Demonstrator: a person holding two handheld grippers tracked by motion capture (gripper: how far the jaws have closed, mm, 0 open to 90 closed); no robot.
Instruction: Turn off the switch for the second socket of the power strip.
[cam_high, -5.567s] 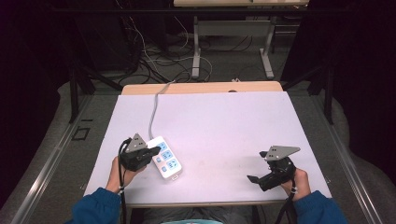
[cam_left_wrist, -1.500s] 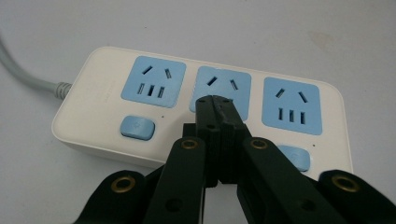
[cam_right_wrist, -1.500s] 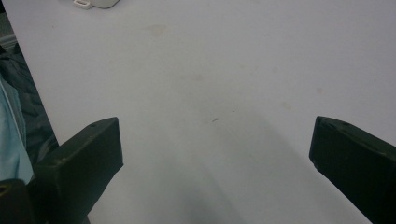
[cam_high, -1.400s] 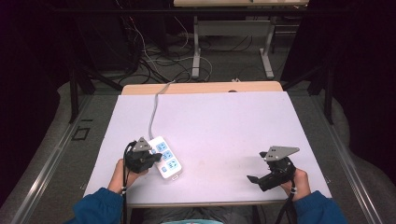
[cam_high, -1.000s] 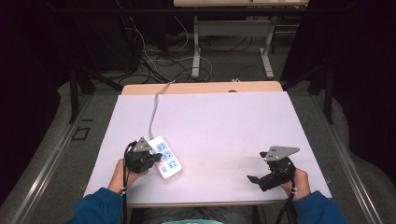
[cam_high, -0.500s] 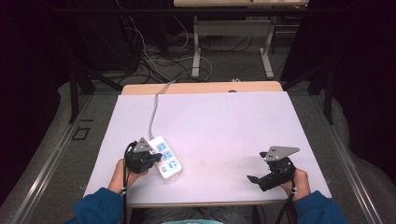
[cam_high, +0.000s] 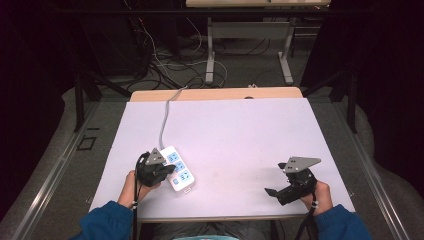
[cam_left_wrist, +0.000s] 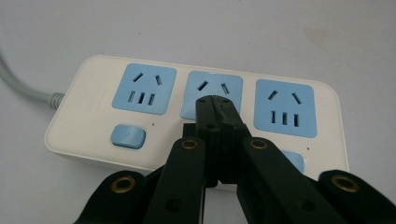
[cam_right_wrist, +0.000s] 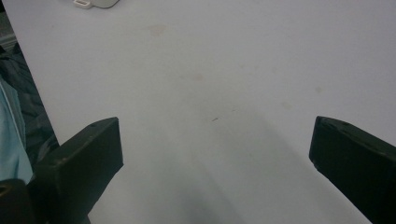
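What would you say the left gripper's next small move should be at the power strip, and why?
Probably a short push down and forward with the left gripper. Its jaws are shut together and their tips sit over the middle socket of the white power strip, just above the middle switch, which the jaws hide. Closed tips suit pressing a button, not gripping. The right gripper rests open, apart.

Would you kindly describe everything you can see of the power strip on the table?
The power strip is a white, rounded, plastic-looking block lying flat on the table, near its front left. It has three blue socket panels in a row and blue buttons below them. A grey cable runs from one end toward the table's far edge. The left hand-held gripper, jaws shut, points at the middle socket; contact is unclear.
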